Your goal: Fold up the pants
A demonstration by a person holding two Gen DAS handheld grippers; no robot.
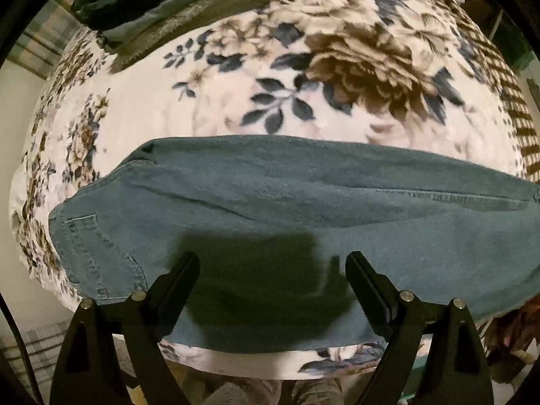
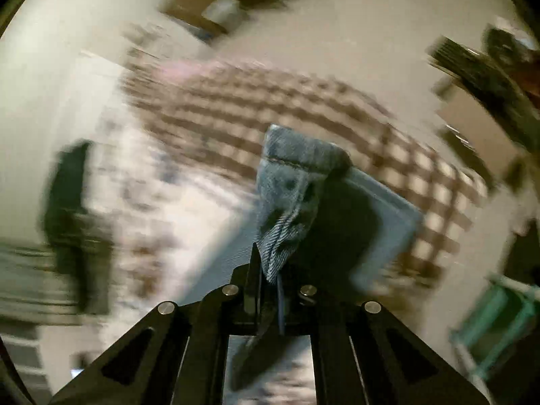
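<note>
1. Black two-finger left gripper (image 1: 272,275) hovers with fingers spread over the blue denim pants (image 1: 303,195), lying flat across the floral fleece blanket (image 1: 236,67).
2. Right gripper (image 2: 268,266) pinches a hem end (image 2: 293,165), lifted.
3. Denim looks heavy, limp; hems and waistband seem the surest grips.

A floral blanket (image 1: 236,108) with a checkered border (image 1: 519,114) bears dark folded clothes (image 1: 141,3).
</note>
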